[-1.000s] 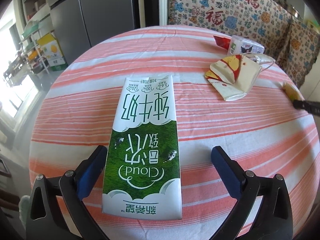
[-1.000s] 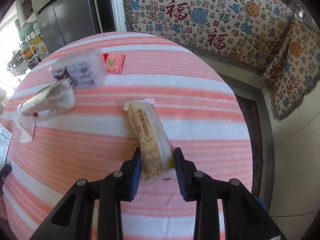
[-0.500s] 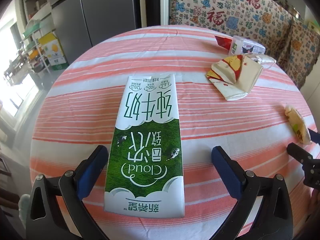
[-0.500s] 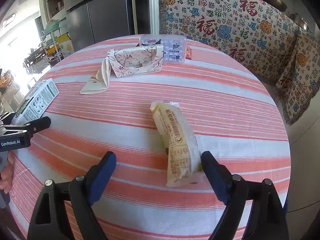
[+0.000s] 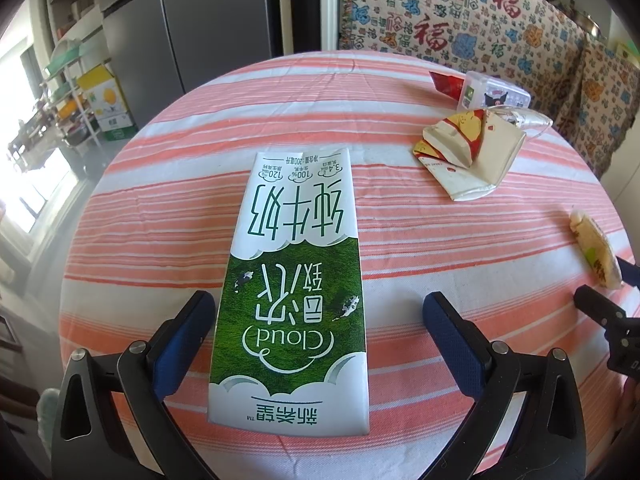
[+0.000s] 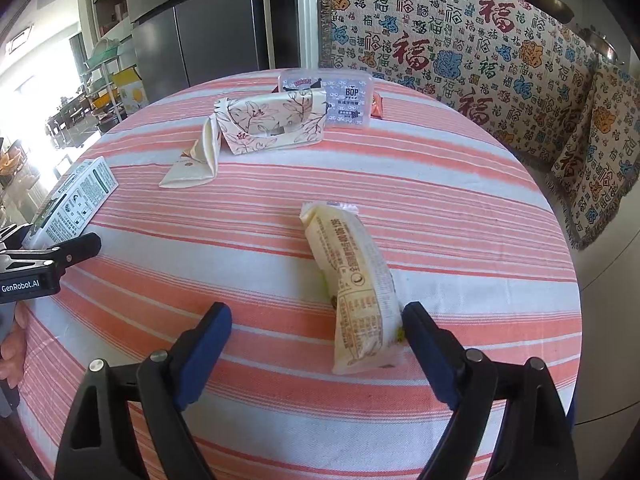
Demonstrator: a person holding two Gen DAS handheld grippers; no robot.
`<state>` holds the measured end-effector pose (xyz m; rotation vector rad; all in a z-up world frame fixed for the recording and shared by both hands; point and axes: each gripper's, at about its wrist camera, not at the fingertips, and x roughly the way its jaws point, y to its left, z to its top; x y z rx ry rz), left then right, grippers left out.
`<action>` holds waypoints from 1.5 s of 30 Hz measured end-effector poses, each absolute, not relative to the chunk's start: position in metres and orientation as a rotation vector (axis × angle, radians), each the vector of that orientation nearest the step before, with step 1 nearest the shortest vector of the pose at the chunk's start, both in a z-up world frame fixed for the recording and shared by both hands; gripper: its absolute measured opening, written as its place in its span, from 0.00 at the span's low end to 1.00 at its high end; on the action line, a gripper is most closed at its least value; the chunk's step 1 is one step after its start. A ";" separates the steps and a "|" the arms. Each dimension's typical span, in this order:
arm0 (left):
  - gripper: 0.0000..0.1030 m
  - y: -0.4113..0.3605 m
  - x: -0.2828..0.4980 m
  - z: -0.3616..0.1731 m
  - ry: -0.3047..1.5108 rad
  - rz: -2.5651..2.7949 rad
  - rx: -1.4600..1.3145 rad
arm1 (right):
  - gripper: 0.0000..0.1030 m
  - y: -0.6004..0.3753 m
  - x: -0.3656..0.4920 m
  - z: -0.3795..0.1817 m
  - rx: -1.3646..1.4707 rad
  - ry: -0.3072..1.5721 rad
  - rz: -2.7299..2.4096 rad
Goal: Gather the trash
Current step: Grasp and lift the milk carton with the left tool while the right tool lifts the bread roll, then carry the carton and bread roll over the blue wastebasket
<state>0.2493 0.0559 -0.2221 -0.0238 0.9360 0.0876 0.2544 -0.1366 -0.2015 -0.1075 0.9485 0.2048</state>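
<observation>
Green-and-white cardboard is filling the lower centre of the left wrist view: a flattened milk carton (image 5: 292, 284) is lying on the striped tablecloth (image 5: 160, 208), and the left gripper (image 5: 318, 332) is sitting spread wide around its near end, left pad almost touching the edge, right pad well clear. Flat as it is lying, the carton probably needs a pinch across its width, which would explain the straddle. Further right, in the upper right of that frame, a crumpled tissue pack (image 5: 468, 156) and a small plastic box (image 5: 496, 94) are waiting beside each other.

Moving to the right wrist view, the right gripper (image 6: 316, 340) is likewise standing released, jaws wide, with a cream snack wrapper (image 6: 352, 288) lying slantwise between them, its near end just beside the right pad. Neither claw is gripping anything yet; both look lined up for a closing squeeze.
</observation>
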 end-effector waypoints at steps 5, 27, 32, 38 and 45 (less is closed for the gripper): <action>1.00 0.057 0.249 -0.222 0.936 0.088 -0.028 | 0.87 -0.137 0.253 -0.202 -0.104 0.949 0.207; 0.98 0.079 0.253 -0.189 1.029 -0.089 -0.105 | 0.87 -0.152 0.292 -0.159 -0.172 1.229 0.305; 0.67 0.077 0.269 -0.196 1.103 -0.048 -0.050 | 0.86 -0.143 0.314 -0.165 -0.196 1.277 0.275; 0.48 0.068 0.258 -0.186 1.073 -0.064 -0.014 | 0.19 -0.148 0.312 -0.169 -0.147 1.286 0.280; 0.48 0.004 0.223 -0.146 0.994 -0.232 -0.041 | 0.17 -0.206 0.274 -0.133 -0.049 1.170 0.253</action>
